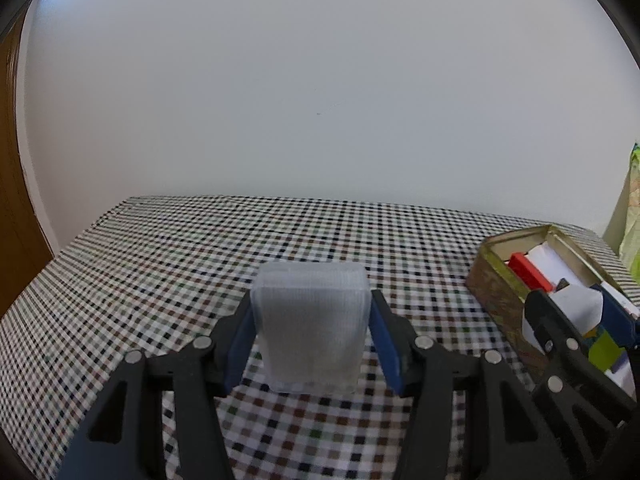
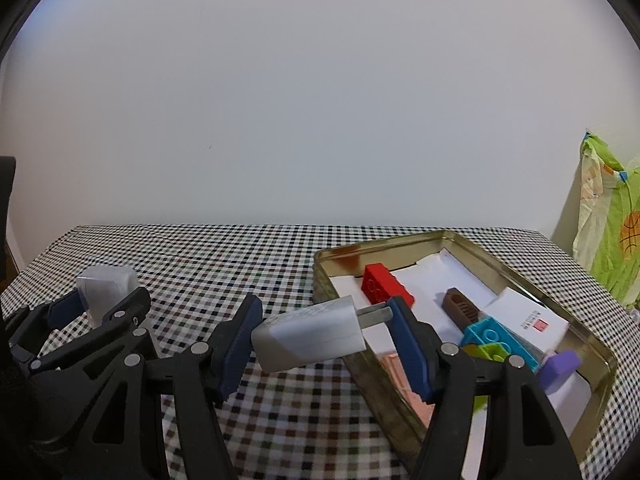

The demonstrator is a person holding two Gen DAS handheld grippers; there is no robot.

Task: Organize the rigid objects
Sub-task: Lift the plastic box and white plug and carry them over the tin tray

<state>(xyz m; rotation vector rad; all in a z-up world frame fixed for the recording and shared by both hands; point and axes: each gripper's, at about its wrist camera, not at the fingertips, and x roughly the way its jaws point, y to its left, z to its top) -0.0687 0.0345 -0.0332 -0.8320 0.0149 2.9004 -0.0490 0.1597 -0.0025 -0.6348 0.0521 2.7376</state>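
Left gripper [image 1: 310, 334]: blue pads pressed flat on the two sides of a frosted plastic box [image 1: 311, 320], jaws about half apart, box carried clear above the checked tablecloth [image 1: 160, 264]. Box looks light, stiff and smooth; broad flat flanks suit the pads, though the slick plastic could slide if the squeeze slackens, and a thin wall may flex under a hard one. Right gripper [image 2: 322, 334]: jaws a bit wider, closed end to end on a white charger plug [image 2: 312, 336], one pad on its rounded rear, the other against the metal prongs [image 2: 374, 313]. Judged a poor purchase: the prongs are narrow and hard, so the plug can pivot; the flat body faces would hold better. Plug looks small, rigid, fairly light, not fragile. It hangs just over the near-left rim of the gold tin [image 2: 448, 236], which lies ahead and to the right of this gripper. Inside the tin, nearest the pads: blue brick [image 2: 492, 338], green piece [image 2: 494, 352], purple block [image 2: 560, 366]; further in, a brown ridged piece [image 2: 460, 306], white card box [image 2: 528, 316], red brick [image 2: 386, 288]. Beyond the tin, far right, a green printed bag [image 2: 608, 224]; a plain wall behind.
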